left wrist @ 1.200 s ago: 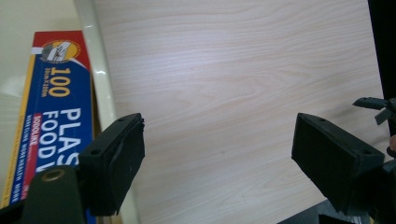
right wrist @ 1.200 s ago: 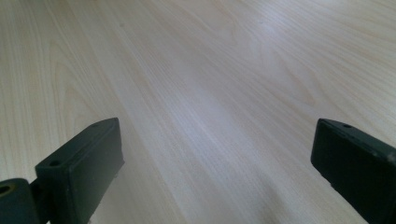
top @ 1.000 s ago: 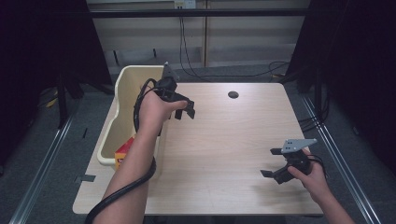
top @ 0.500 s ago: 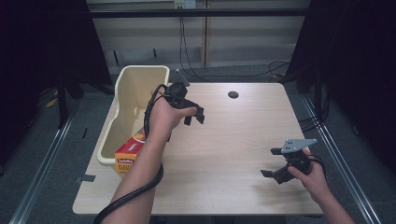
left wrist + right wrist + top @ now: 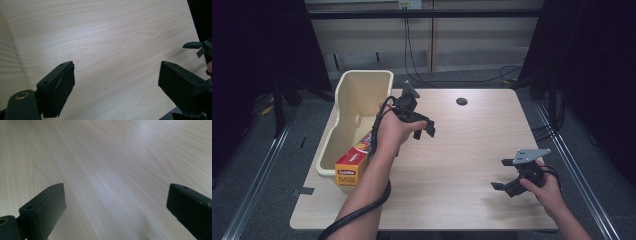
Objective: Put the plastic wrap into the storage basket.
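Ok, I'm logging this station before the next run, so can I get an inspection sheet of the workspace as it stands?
Surface: pale wood table, a dark round hole near its far edge.
Job's things: cream bin at the table's left edge; yellow and red box leaning out over its near end.
Clutter: nothing seen.
Grippers: left gripper above the table beside the bin, jaws apart and just been opening, nothing between them; right gripper at the near right, jaws open, empty.
Cables: black cable trailing along the left forearm; more on the floor behind.
Surroundings: dark curtains, grey floor, metal rails.
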